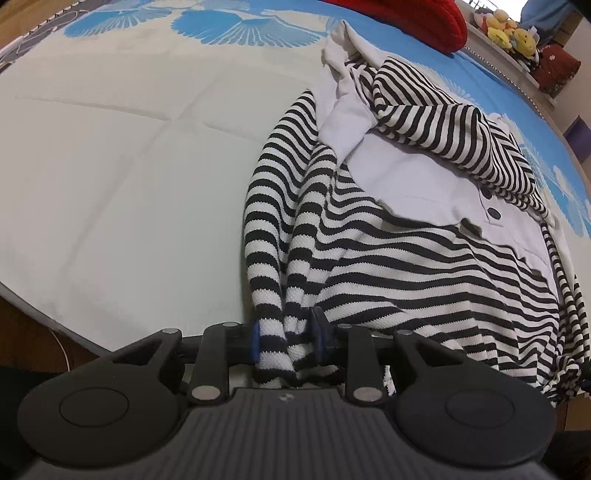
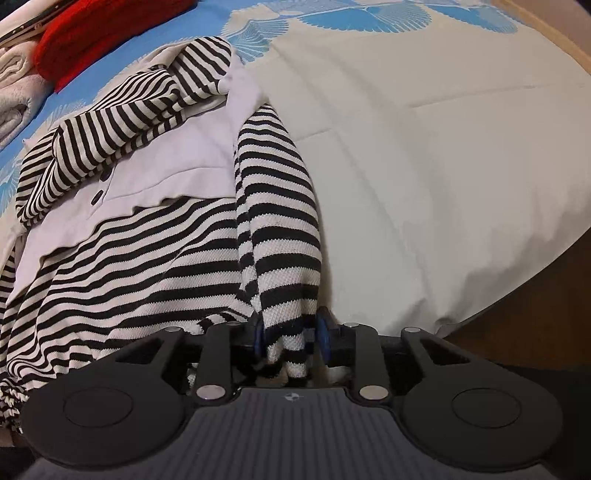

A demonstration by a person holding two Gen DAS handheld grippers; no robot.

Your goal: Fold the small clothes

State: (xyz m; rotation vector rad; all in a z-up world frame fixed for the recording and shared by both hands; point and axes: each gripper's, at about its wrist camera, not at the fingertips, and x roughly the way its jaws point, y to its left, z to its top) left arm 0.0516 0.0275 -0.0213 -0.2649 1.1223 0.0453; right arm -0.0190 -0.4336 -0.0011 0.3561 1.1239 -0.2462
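Note:
A black-and-white striped top (image 1: 424,266) with a white chest panel and dark buttons lies crumpled on the bed; it also shows in the right wrist view (image 2: 147,251). My left gripper (image 1: 286,339) is shut on a bunched striped edge at the garment's left side, near the bed's front edge. My right gripper (image 2: 290,339) is shut on a bunched striped edge at the garment's right side. The fabric runs taut from each gripper up toward the collar. A striped sleeve (image 2: 140,110) lies folded across the chest.
The bed has a white and blue patterned cover (image 1: 110,166). A red cushion (image 1: 417,18) lies beyond the garment. Folded grey towels (image 2: 14,85) sit at the far left in the right wrist view. Stuffed toys (image 1: 509,29) stand on a ledge. The bed edge (image 2: 498,295) drops to a brown floor.

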